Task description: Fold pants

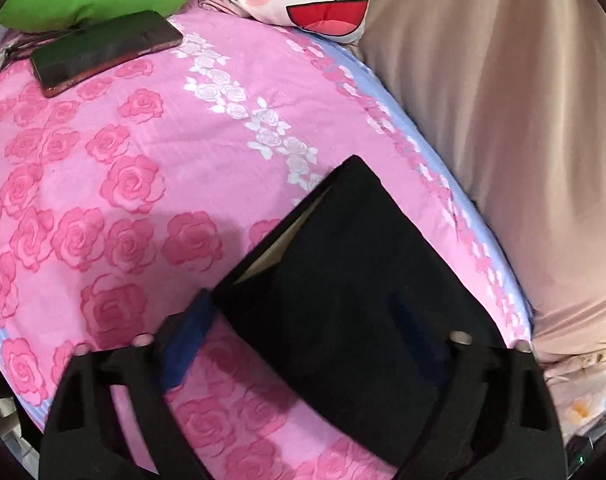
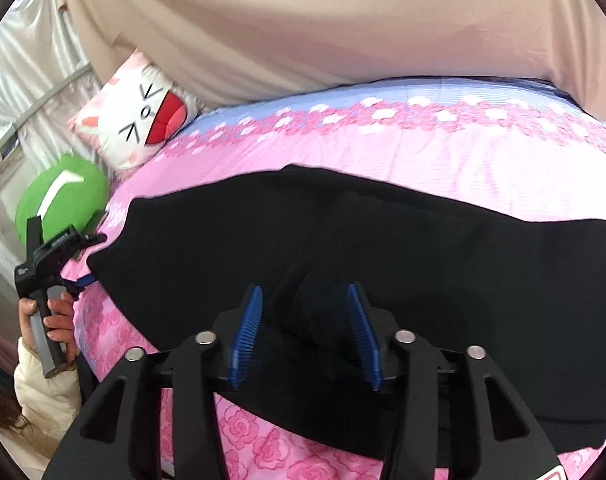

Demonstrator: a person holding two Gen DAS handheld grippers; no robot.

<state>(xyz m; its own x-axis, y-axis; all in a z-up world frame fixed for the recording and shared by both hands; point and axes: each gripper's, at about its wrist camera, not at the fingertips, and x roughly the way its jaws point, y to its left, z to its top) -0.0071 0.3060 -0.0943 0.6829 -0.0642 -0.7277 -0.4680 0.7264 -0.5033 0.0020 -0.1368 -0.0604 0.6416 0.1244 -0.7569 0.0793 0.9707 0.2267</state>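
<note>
My black pants (image 2: pixel 383 248) lie folded across the pink rose bedsheet (image 1: pixel 103 200); my right gripper (image 2: pixel 307 332) hangs parted above them, my left gripper (image 1: pixel 303 344) open around one corner

Right gripper (image 2: pixel 305 332): matte black printed frame, two forked linkage arms per side with triangular cut-outs, four round silver pivot pins across the top. Pads (image 2: pixel 247 336) are bright blue, ribbed like a comb. A red-outlined white label shows at the lower right edge, unreadable.

Left gripper (image 1: pixel 299 344): same black frame and silver pins, blue pads (image 1: pixel 185 344) darker in shade. From the right wrist camera its body (image 2: pixel 49 256) shows a black camera mount with small white lettering and a grey-and-black handle. Hand (image 2: pixel 57 320) wears a cream puffy sleeve (image 2: pixel 47 396).
</note>
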